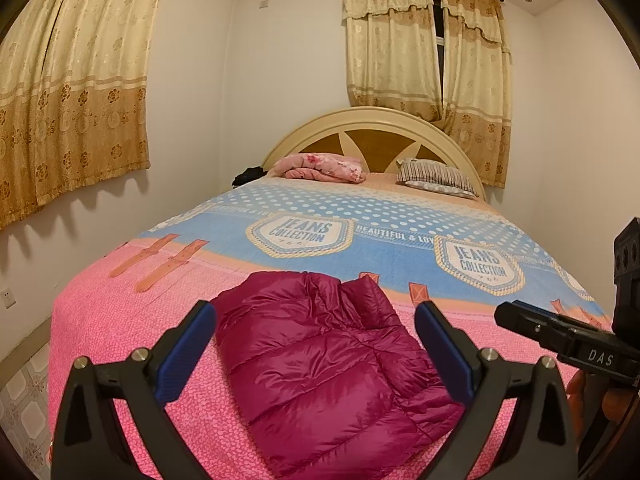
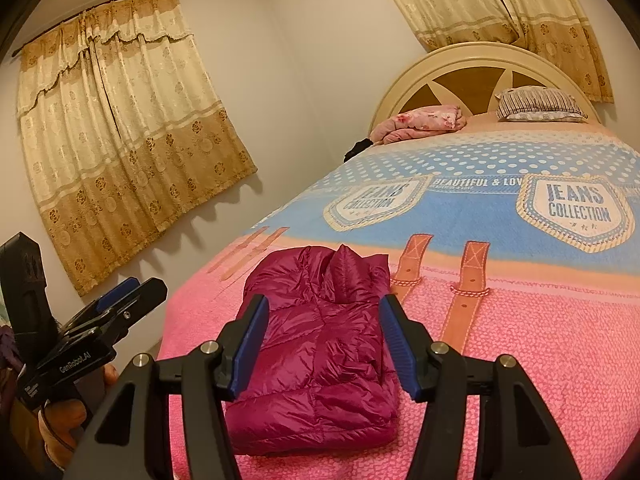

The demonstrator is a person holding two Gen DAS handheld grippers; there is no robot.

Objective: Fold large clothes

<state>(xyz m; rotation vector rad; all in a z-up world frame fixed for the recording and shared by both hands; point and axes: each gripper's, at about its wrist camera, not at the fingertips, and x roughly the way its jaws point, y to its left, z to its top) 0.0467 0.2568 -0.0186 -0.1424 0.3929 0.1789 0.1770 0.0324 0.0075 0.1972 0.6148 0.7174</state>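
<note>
Bed (image 1: 120, 320) with folded jacket (image 1: 320, 368), pillow (image 1: 436, 178)

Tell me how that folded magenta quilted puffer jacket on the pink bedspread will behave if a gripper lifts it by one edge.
The folded magenta quilted puffer jacket will probably flop and unfold, since it lies in soft, loose layers. Its shiny fabric looks slippery, so the pads may slide off. The puffy quilting suggests it is light for its bulk and will squash under a pinch.

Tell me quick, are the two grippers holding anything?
Left gripper: jaws open, holding nothing.
Right gripper: jaws open, holding nothing; the folded magenta puffer jacket lies on the bed.
</note>
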